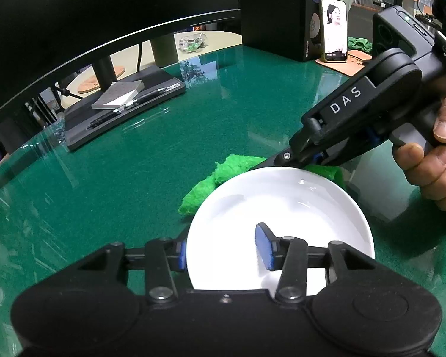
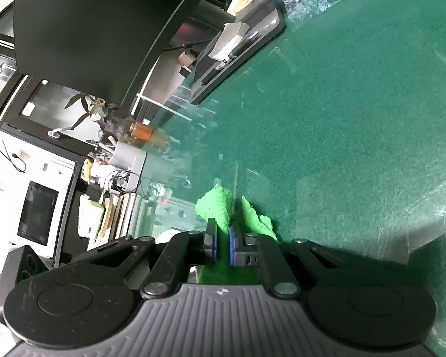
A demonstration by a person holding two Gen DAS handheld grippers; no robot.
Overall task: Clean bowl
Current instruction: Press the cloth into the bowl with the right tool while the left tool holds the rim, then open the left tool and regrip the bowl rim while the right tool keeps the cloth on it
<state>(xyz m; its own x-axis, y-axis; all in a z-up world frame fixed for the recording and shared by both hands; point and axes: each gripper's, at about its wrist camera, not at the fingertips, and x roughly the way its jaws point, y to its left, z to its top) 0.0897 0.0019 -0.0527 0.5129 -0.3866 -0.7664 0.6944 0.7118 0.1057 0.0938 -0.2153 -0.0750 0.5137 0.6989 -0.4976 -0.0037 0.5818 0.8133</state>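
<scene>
Bowl (image 1: 279,220), white, is sitting on green table (image 1: 163,154); left gripper (image 1: 223,253) is straddling its near rim, jaws spread, pads apart; right gripper (image 2: 222,245) is pinching green cloth (image 2: 217,208) just behind bowl.

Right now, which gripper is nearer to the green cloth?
Right. The right gripper has its jaws shut on the green cloth, just behind the white bowl. The left gripper is at the bowl's near rim, away from the cloth.
</scene>
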